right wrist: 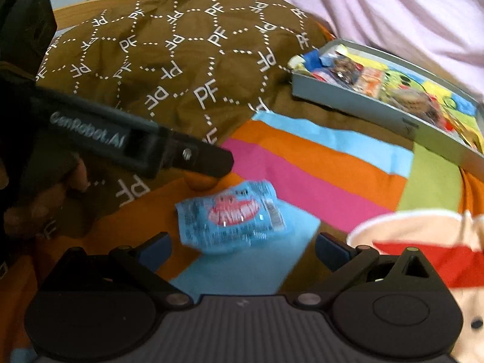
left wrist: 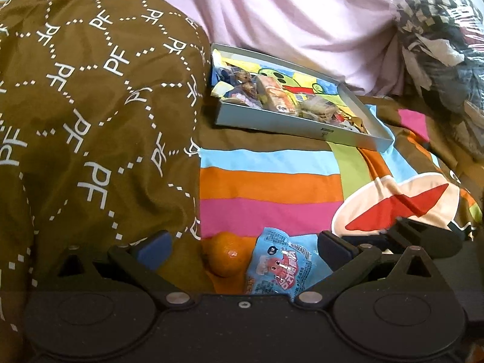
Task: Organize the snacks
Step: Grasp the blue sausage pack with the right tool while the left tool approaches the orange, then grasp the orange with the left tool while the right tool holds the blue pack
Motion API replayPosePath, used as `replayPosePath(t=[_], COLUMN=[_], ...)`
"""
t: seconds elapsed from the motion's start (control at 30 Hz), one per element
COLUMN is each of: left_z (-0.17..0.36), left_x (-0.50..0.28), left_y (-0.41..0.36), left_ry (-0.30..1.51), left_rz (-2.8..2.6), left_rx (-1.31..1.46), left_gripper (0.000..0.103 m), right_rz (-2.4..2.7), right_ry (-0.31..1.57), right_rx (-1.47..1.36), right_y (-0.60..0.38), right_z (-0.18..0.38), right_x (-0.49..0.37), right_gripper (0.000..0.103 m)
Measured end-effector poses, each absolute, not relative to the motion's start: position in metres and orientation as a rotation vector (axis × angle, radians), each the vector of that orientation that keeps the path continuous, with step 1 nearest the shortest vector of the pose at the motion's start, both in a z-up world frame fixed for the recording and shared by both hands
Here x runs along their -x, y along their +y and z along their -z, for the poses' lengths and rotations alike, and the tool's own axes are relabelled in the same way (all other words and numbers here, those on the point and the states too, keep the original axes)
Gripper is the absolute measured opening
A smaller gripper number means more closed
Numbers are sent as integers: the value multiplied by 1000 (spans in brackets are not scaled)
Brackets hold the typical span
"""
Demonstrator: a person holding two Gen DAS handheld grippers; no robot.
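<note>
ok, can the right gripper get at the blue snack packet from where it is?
Probably yes. The crinkly blue snack packet lies flat on the striped bedspread, just ahead of the open right gripper, nothing between; the left gripper hovers beyond it.

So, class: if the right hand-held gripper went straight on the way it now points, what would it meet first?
Most likely the blue snack packet, lying on the striped bedspread just ahead of the open right hand-held gripper. The picture is blurred, so depth is uncertain.
</note>
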State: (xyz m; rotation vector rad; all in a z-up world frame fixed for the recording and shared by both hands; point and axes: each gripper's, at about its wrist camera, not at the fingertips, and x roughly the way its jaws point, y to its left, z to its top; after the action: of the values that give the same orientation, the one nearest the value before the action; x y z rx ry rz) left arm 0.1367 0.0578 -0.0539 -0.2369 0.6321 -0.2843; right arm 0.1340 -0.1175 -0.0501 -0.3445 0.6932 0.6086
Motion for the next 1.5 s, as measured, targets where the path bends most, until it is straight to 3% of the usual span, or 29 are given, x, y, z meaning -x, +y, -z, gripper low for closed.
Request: replayPosePath(t=[0.47, 0.6, 0.73, 1.37, 1.5], left_z=[54, 55, 58, 73, 75], left_x=[-133, -133, -135, -153, -154], left_y=[62, 61, 58, 37, 36], left_ry=[628, 641, 656, 707, 709], left_rz=[308, 329, 340, 294, 284], left_rx=[262, 268, 268, 95, 86], left_gripper=[102, 102, 100, 69, 55], right_rz=[-661, -659, -639, -599, -590], right_ry=[758, 745, 754, 729, 726], right_rx=[238, 250, 233, 231, 234], right_y=[-107, -110, -120, -147, -145], right_z=[67, 66, 65, 58, 59], right_x=[-174, -168, -164, -122, -121], right_gripper=[102, 93, 92, 92, 92])
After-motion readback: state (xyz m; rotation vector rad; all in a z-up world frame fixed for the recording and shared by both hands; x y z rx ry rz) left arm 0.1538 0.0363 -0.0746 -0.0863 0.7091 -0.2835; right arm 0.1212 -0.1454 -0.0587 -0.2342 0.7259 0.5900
